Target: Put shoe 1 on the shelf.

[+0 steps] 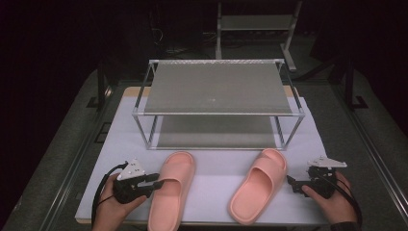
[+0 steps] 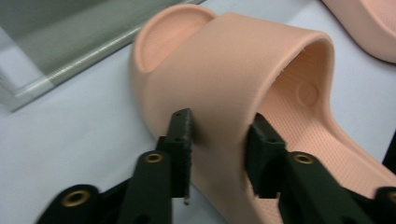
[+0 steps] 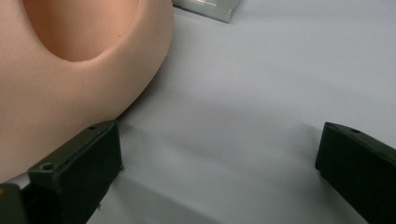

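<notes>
Two pink slippers lie on the white table cover in the high view, toes toward the rack. My left gripper [image 1: 161, 183] is at the left side of the left slipper [image 1: 173, 187]. In the left gripper view the gripper [image 2: 218, 135] pinches the side of the slipper's strap [image 2: 243, 60], one jaw outside and one inside. My right gripper [image 1: 290, 180] sits just right of the right slipper [image 1: 257, 185]. In the right gripper view it [image 3: 219, 149] stands wide open over bare cover, its left jaw beside the slipper's wall [image 3: 70, 70].
A two-tier metal rack [image 1: 219, 86] with grey shelves stands behind the slippers at the middle of the white cover [image 1: 211, 166]. Its corner shows in the right gripper view [image 3: 205, 7]. Dark floor and a frame lie beyond the table.
</notes>
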The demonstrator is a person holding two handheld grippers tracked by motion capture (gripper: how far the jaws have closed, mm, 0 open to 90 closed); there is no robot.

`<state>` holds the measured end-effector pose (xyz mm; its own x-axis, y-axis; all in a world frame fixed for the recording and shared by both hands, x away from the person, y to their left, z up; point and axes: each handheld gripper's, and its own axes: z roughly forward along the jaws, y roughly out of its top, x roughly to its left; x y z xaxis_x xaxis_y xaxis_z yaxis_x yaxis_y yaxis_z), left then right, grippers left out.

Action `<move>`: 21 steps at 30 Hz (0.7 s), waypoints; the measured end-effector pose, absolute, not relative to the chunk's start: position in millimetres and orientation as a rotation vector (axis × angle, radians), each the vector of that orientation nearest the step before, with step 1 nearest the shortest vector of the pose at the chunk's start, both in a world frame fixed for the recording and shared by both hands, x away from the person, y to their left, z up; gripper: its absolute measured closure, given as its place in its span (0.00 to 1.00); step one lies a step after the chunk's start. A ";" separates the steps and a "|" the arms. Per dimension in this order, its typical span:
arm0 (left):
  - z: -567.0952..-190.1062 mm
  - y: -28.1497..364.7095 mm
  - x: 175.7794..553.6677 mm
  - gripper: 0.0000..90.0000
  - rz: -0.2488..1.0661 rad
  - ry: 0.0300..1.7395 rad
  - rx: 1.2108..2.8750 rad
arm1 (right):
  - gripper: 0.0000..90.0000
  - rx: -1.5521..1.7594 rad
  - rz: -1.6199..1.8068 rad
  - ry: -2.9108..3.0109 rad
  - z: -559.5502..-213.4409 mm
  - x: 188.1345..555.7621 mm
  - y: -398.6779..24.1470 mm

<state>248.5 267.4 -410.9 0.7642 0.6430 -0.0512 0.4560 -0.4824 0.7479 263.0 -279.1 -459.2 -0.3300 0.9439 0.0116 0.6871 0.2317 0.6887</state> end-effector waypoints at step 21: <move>-382.7 269.2 257.5 0.94 0.297 0.760 2.104 | 0.00 1.501 0.851 2.102 -459.3 263.2 -279.1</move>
